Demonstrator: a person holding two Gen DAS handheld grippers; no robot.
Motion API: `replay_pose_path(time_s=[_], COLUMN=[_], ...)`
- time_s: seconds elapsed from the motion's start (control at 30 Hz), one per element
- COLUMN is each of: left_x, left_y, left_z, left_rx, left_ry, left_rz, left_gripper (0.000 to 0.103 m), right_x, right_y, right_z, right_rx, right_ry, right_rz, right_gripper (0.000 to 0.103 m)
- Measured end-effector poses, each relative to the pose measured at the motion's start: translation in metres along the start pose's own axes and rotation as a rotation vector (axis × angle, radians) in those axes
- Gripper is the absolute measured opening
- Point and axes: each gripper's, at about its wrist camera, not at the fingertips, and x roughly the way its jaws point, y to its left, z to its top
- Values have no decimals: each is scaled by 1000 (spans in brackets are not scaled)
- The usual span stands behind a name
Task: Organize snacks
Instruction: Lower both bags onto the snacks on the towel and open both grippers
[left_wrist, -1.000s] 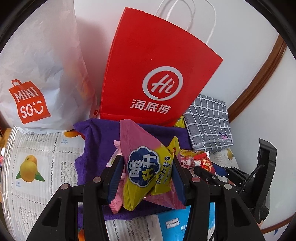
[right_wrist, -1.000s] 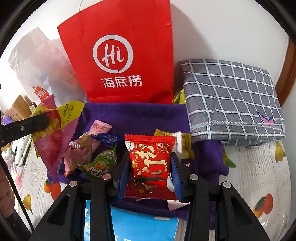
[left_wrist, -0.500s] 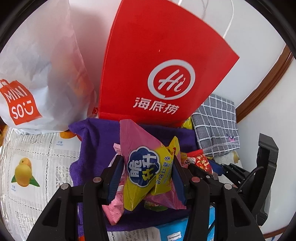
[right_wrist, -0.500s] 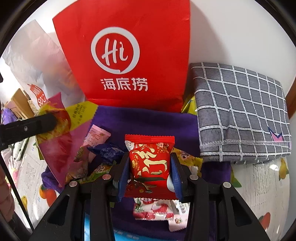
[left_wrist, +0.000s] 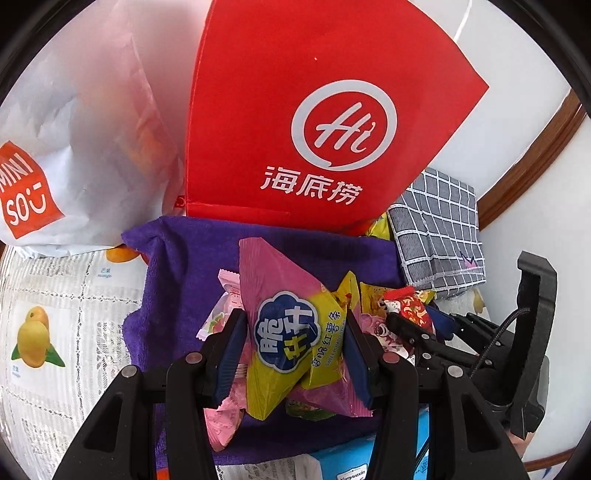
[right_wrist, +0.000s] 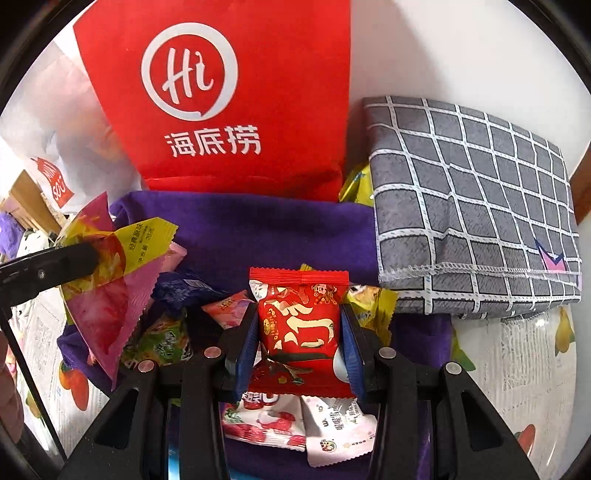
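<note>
Purple fleece towel (right_wrist: 266, 229) under crinkly snack packets, red paper bag (right_wrist: 236, 92) at twelve o'clock.
Left gripper (left_wrist: 293, 354) jaws pinch a glossy pink-yellow packet (left_wrist: 291, 332); right gripper (right_wrist: 299, 343) jaws pinch a flat red packet (right_wrist: 299, 321).

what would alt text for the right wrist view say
The right gripper holds a red snack packet between its fingers above a purple towel strewn with small snack packets. Behind stand a red Hi paper bag and a folded grey checked cloth.
</note>
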Motion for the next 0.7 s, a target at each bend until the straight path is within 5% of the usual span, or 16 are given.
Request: replay_pose_path(time_s=[0.7], left_x=[32], left_y=[-1], left_z=[-3], left_rx=[-11], left_ry=[23], left_rz=[8], left_gripper=[51], right_x=[11], right_y=[-2], right_z=[-2], right_rx=[-38], right_ry=[66], right_rz=[-54], right_gripper=[42])
